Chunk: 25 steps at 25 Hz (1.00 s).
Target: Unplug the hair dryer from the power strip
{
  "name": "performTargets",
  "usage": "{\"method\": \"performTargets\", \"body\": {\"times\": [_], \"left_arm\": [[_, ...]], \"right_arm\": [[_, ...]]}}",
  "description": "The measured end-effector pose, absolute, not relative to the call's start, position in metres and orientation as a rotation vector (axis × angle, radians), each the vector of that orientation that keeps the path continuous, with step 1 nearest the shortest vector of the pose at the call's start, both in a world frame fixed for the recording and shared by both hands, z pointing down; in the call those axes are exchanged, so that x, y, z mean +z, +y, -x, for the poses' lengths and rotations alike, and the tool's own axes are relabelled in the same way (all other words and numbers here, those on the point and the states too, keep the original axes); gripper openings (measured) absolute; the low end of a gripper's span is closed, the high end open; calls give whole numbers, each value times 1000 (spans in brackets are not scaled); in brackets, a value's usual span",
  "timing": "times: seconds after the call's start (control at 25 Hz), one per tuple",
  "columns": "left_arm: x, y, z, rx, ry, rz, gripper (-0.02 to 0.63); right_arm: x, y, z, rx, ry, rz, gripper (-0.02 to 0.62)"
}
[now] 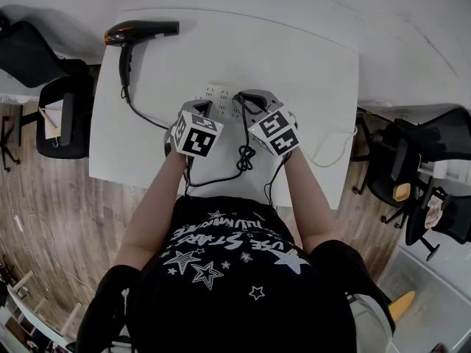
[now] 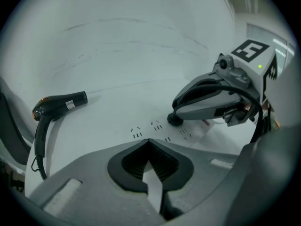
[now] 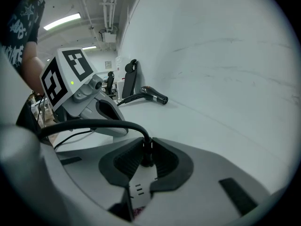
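Note:
The black hair dryer (image 1: 140,31) lies at the table's far left. Its black cord (image 1: 151,118) runs toward me, loops, and climbs to the white power strip (image 1: 218,91) in the middle. In the right gripper view my right gripper (image 3: 147,147) is shut on the dryer's black plug (image 3: 146,155), which stands in the power strip (image 3: 138,190); the cord (image 3: 94,124) bends away to the left. My left gripper (image 2: 149,141) rests on the strip's near end (image 2: 160,130), fingertips together, nothing between them. The two grippers stand side by side over the strip.
The white table (image 1: 309,65) meets a wall at the back. The strip's own white lead (image 1: 335,149) trails off to the right. Black office chairs (image 1: 62,109) stand on the wooden floor at both sides. The cord's loops (image 1: 244,157) lie near my arms.

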<state>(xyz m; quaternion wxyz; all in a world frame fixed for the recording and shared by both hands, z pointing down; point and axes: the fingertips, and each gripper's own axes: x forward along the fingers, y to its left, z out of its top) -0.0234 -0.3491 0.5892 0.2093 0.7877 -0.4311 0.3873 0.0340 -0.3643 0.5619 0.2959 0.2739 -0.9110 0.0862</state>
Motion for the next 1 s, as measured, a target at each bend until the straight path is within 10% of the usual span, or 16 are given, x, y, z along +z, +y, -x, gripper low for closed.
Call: {"method": "performTargets", "body": {"times": [1.0], "left_arm": [[589, -347, 23, 1098, -1168, -2176, 8]], "right_arm": [[558, -352, -31, 31, -2330, -713, 64]]}}
